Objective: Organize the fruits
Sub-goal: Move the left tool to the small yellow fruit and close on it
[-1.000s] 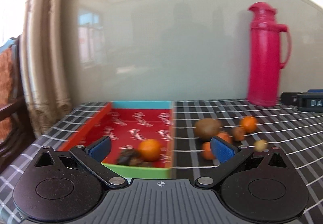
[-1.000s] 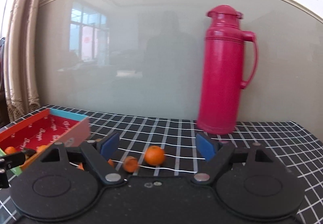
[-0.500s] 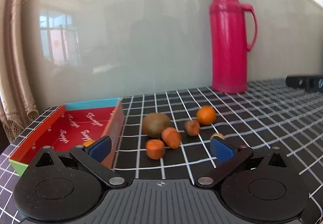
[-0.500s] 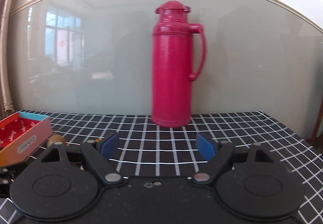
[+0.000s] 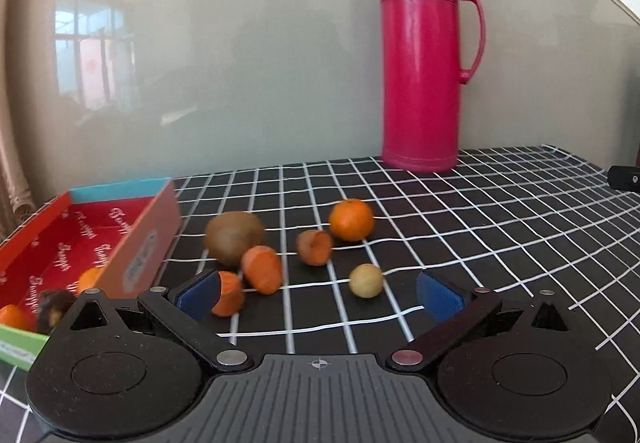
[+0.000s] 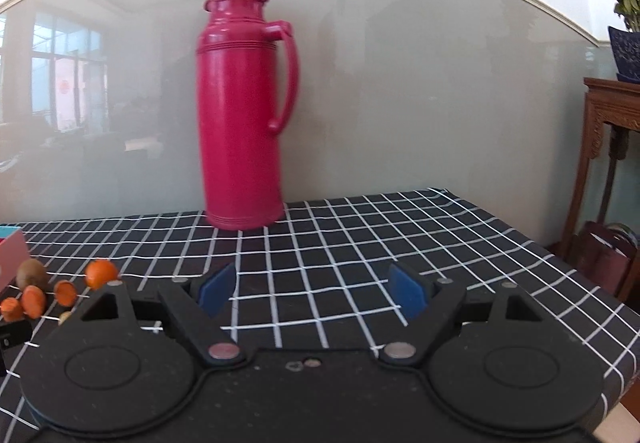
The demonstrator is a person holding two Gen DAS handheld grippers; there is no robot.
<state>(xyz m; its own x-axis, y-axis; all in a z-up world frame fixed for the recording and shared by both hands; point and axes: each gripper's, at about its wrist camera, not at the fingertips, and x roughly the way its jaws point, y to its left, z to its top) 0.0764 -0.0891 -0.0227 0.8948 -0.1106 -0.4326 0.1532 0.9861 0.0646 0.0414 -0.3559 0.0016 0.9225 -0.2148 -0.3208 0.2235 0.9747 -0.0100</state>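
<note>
Loose fruit lies on the black checked cloth in the left wrist view: a brown kiwi [image 5: 233, 233], a tangerine [image 5: 351, 220], three orange pieces [image 5: 262, 269] [image 5: 315, 247] [image 5: 228, 293] and a small yellow fruit [image 5: 365, 280]. My left gripper [image 5: 318, 295] is open just in front of them, its left pad beside one orange piece. A red tray [image 5: 136, 255] at the left holds orange fruit [image 5: 89, 278] and a dark piece [image 5: 54, 305]. My right gripper [image 6: 310, 289] stands open over bare cloth. The same fruits, kiwi [image 6: 32, 273] and tangerine [image 6: 101, 273], show at its far left.
A tall pink thermos [image 5: 424, 59] [image 6: 244, 107] stands at the back against a glossy wall panel. The table's right edge [image 6: 592, 283] drops off beside a wooden stand [image 6: 612, 147] with a potted plant. A dark object [image 5: 624, 177] lies at the far right.
Both views have swung to the right: the tray slid toward the left edge, and the loose fruit came in front of my left gripper. In the right view the thermos shifted left, then back toward the centre.
</note>
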